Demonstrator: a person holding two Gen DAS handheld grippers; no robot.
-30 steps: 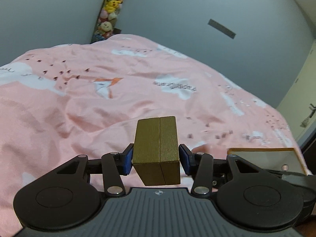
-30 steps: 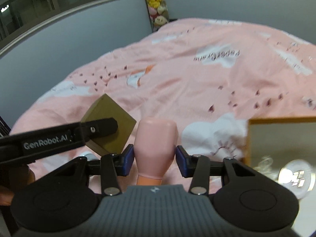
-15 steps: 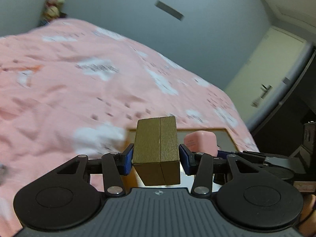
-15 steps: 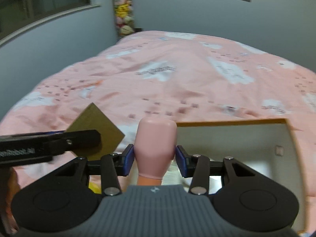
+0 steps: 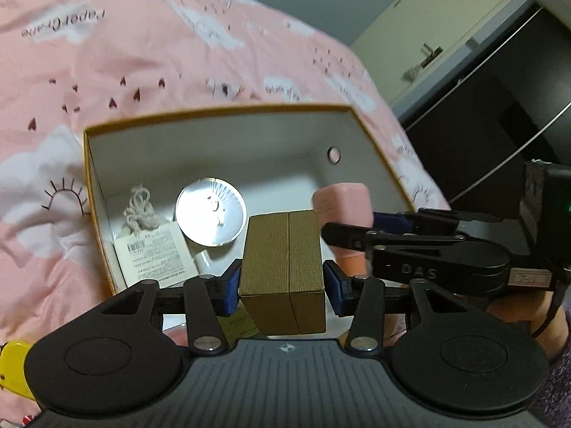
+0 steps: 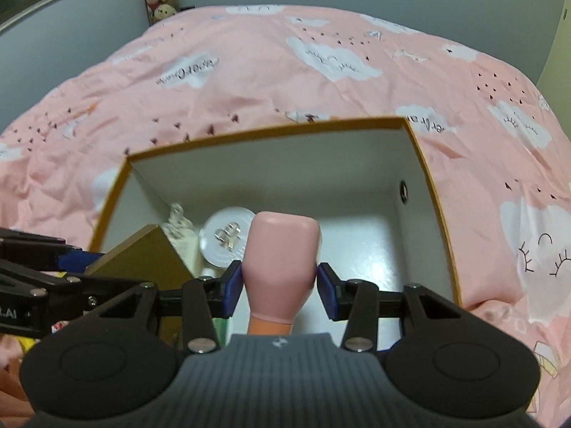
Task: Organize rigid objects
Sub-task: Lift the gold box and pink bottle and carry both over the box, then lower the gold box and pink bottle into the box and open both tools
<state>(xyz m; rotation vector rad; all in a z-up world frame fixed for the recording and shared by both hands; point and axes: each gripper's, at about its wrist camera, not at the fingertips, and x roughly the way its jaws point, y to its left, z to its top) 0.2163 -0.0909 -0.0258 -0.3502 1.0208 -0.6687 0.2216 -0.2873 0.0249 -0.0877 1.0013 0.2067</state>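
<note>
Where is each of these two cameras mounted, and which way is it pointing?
Left wrist: on the left gripper, looking down into the open box; it grips a gold box; a sleeve shows.
Right wrist: on the right gripper, same downward look; it grips a pink bottle.
Both show the box, a round silver lid, each other's gripper.

The pink bedspread [image 6: 249,82] carries "PaperCrane" on a white cloud patch at about ten o'clock in the right wrist view. The right gripper [image 5: 357,210] shows "DAS" on its black body at three o'clock in the left wrist view. The white card [image 5: 157,253] in the box [image 5: 214,110] bears a barcode and small print too fine to read.
</note>
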